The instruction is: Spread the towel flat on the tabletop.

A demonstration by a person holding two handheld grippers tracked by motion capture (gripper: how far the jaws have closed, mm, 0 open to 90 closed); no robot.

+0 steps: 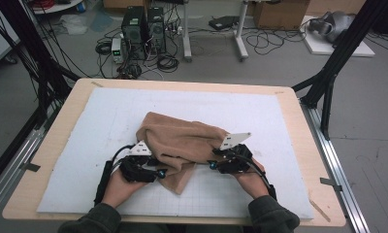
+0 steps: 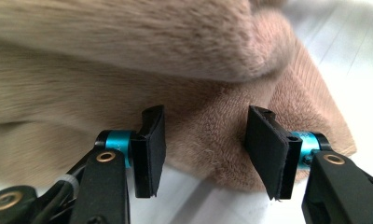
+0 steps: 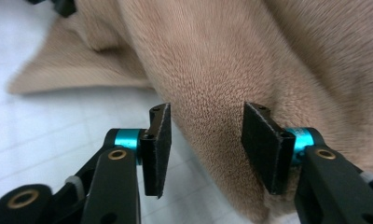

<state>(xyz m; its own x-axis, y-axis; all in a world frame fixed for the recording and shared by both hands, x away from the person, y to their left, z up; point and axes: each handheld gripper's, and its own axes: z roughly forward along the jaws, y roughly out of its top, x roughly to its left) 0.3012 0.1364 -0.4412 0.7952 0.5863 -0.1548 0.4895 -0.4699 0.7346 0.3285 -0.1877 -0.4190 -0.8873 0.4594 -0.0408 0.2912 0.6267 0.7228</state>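
White mat [image 1: 289, 145] on table. Left gripper [image 2: 203, 140] jaws half open, cloth [image 1: 182, 143] fold between, pads clear. Right gripper [image 3: 205, 144] likewise. Cloth bunched mid-mat, near side. Risk: shallow bite on plush edge, fold slips out on lift.

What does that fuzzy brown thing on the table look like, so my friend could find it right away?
Look at the wooden table with the white gridded mat on top. Near the mat's middle, toward the person's side, lies a crumpled tan fleece cloth, with the left tongs and right tongs open at its edges. It is the one soft, furry, brown heap; everything around it is flat and white or hard and black.
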